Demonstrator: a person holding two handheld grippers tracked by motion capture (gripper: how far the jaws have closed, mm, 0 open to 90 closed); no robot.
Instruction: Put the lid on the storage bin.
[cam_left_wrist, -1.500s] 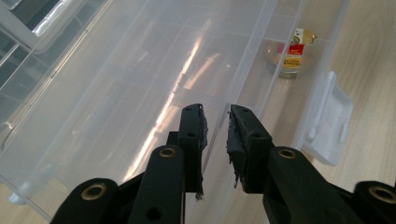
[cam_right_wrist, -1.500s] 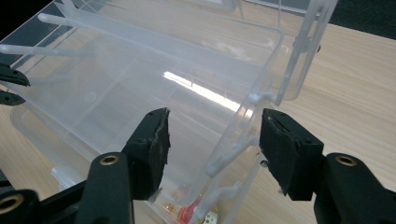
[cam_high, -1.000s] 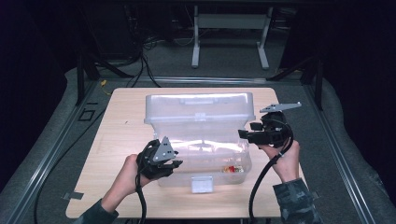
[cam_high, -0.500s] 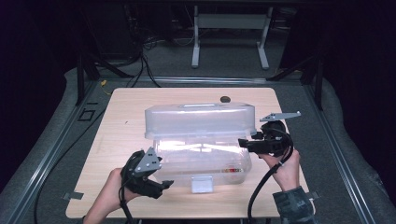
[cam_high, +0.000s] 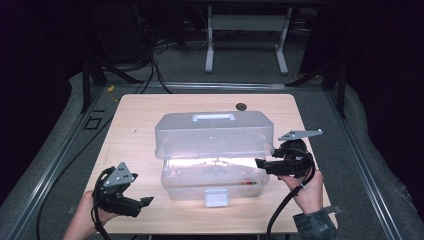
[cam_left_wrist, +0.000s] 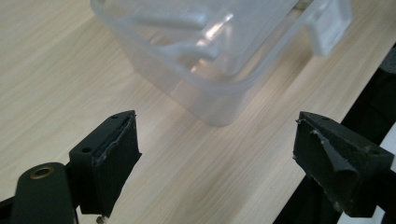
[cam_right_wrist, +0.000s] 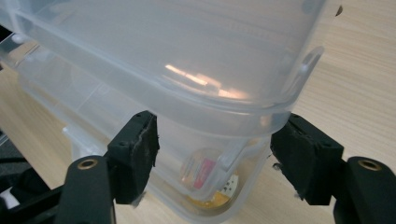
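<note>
1. Nearest me, my left gripper sits low at the front-left of the worktop, well apart from the clear plastic box; in the left gripper view the box's corner lies ahead of the fingers, with bare wood between them.
2. Those left fingers have just been opening and now stand wide apart, holding and touching nothing.
3. My left hand comes in from the bottom edge, gripper pointing right along the front edge.
4. My right gripper is at the box's right end, just under the raised lid.
5. In the right gripper view its fingers have just been opening; they flank the lid's corner, but I cannot tell whether the pads press on it.
6. My right hand holds that gripper level, pointing left.
7. The lid is tilted above the base, handle on top, latch at the front.
</note>
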